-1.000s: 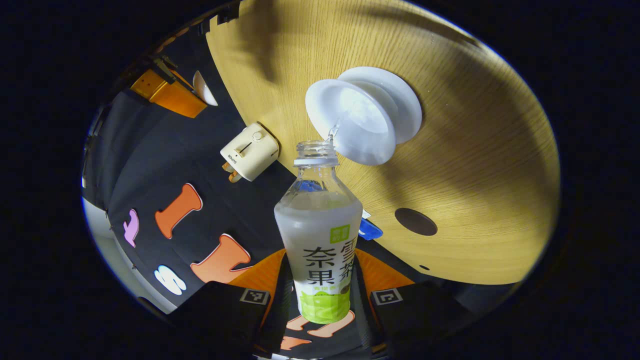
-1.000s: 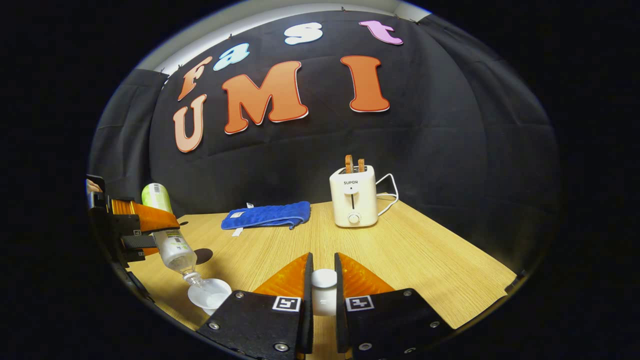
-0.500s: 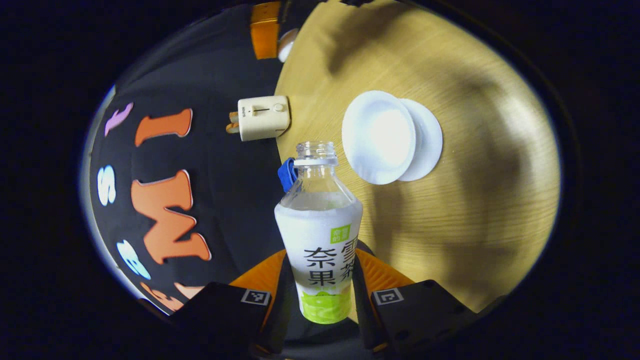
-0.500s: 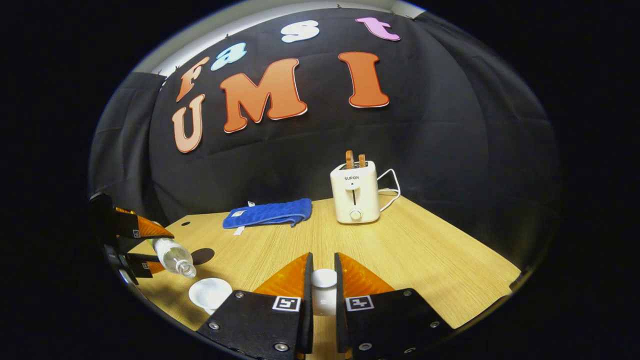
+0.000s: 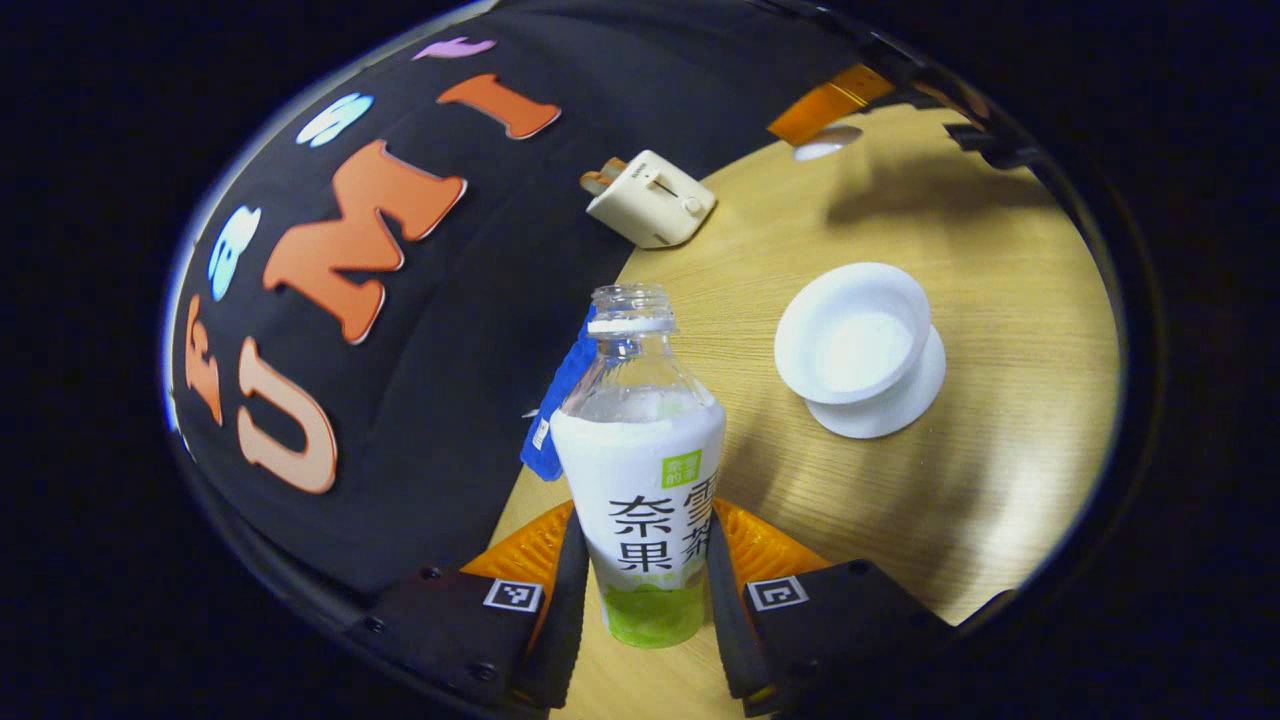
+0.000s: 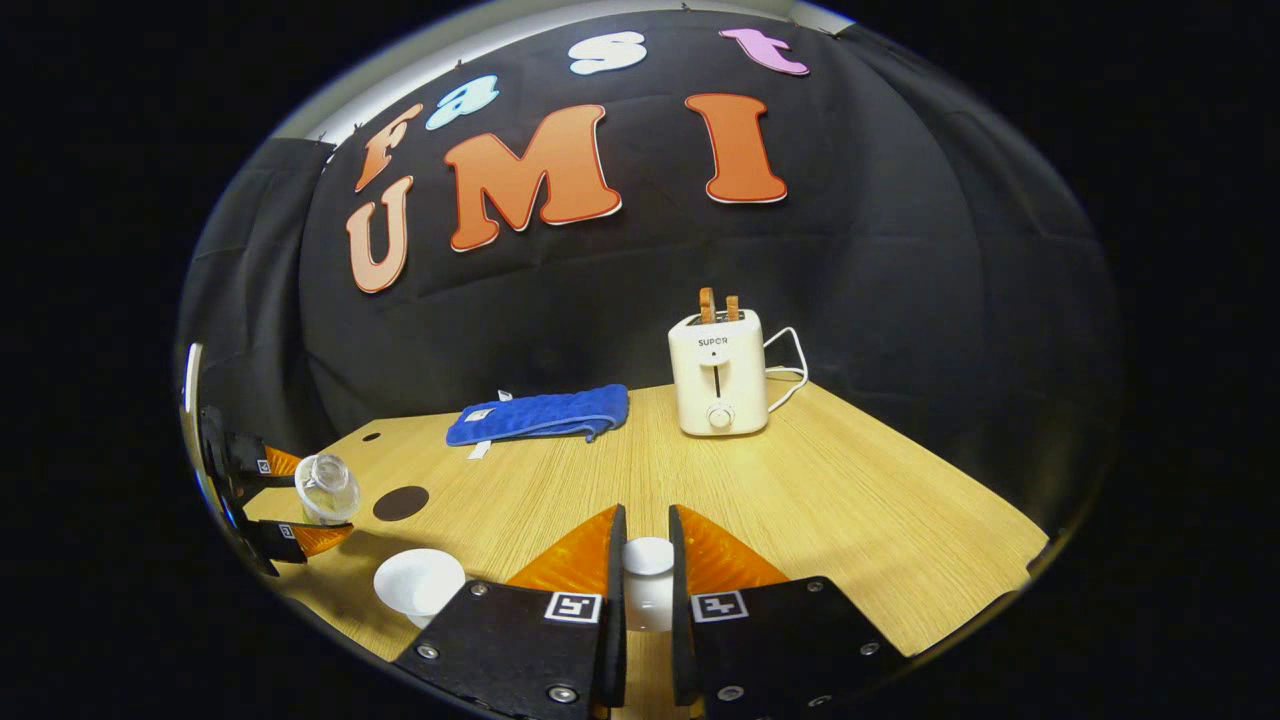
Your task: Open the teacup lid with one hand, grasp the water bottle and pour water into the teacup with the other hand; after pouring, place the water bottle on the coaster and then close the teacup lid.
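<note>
— The left claw [image 5: 640, 600]?
— Clamped on the open bottle [image 5: 640, 470], now tipped back from the cup [image 5: 850, 345] on the desk [image 5: 1000, 470]; a second ago water streamed in.
— And the right claw [image 6: 646, 590]?
— Still pinching the lid [image 6: 648, 585], the coaster [image 6: 401, 502] well off to its left.

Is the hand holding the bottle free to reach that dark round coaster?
Probably yes. The left gripper, shut on the water bottle, hangs beside the coaster, with bare table between.
</note>
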Demonstrator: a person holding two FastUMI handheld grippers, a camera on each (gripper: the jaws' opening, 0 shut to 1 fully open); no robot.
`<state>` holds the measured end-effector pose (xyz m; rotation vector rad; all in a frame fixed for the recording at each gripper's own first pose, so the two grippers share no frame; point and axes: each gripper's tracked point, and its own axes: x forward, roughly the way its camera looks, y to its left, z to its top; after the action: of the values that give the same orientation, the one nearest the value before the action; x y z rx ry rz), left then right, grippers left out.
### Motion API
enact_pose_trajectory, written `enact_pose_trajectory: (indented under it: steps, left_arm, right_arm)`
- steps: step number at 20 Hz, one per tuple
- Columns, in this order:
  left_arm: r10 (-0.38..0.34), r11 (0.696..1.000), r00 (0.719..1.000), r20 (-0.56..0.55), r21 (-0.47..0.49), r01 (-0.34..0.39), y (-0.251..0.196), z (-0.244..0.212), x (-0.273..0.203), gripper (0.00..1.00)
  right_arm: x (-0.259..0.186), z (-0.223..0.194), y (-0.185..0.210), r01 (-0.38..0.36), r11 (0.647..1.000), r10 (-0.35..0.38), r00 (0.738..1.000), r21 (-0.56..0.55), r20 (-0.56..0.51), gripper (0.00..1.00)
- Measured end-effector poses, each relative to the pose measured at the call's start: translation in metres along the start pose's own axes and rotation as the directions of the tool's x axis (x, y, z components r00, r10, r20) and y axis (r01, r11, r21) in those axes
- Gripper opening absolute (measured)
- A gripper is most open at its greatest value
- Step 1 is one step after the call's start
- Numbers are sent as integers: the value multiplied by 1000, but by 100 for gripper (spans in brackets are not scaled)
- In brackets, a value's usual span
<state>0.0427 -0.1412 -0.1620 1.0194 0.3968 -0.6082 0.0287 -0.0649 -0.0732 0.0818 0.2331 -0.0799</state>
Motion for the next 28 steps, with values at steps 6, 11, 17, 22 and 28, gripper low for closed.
enact_pose_trajectory:
  steps: [6,11,17,22,28]
  left_arm:
    - [77,903,996,46,-427,-50,48,-24,-7,60]
    - [174,740,981,90,-669,-70,114,-37,9,57]
    - [217,644,965,149,-765,-26,145,-23,40,58]
    - [179,605,976,128,-796,-7,128,-26,77,60]
    - [178,596,976,127,-803,-4,123,-27,93,59]
  right_arm:
    - [3,-6,0,4,1000,-4,1000,-3,-18,18]
    - [5,-9,-1,4,1000,-4,1000,0,-25,18]
    - [8,-16,0,5,1000,-5,999,-3,-47,19]
    - [11,-20,-2,15,1000,-16,998,-13,-59,18]
    - [14,-25,-1,18,1000,-19,997,-19,-74,18]
